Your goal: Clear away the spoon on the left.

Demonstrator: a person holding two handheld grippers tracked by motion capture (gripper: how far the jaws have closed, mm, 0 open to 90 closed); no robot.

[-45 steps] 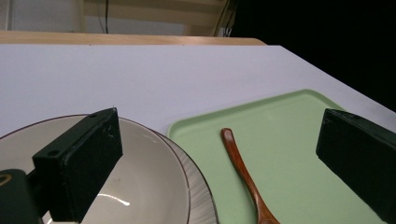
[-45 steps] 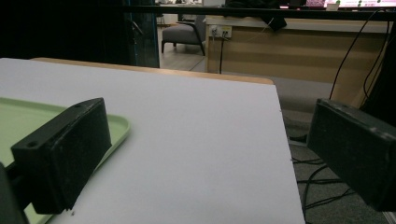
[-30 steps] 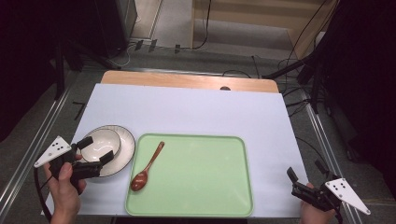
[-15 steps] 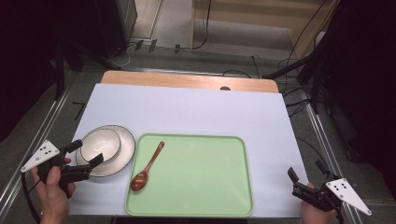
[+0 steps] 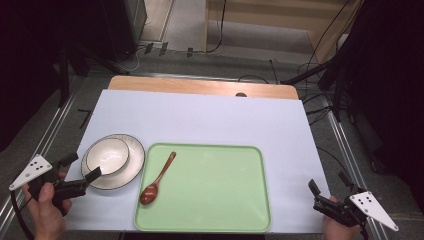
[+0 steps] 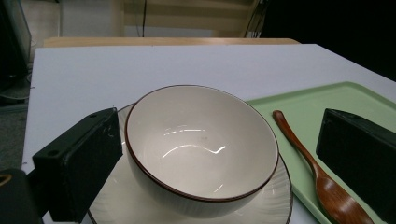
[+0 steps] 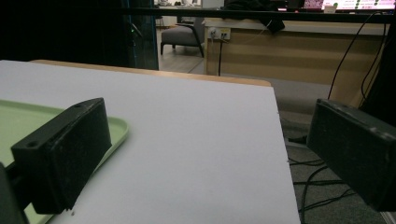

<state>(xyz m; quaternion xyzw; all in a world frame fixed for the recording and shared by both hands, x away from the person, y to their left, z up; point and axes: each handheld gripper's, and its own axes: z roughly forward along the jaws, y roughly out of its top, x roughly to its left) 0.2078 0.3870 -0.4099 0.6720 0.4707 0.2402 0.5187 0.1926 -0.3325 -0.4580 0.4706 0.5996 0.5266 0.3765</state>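
Observation:
A white bowl with a dark rim stands upright on a white plate at the front left of the table. Just right of the plate lies a brown wooden spoon on the left part of a green tray. My left gripper is open at the plate's left edge, facing the bowl, which is empty. Its jaws stand wide apart, short of the bowl, with the spoon to the right. My right gripper is open and empty at the table's front right corner, beside the tray.
A white sheet covers the table, with a bare wooden strip along the far edge. Metal rails run down both sides. Cables and dark stands crowd the floor behind and to the right.
My left gripper has drawn back to the left, away from the bowl and plate, staying open. The right gripper, bowl, spoon and tray have not moved.

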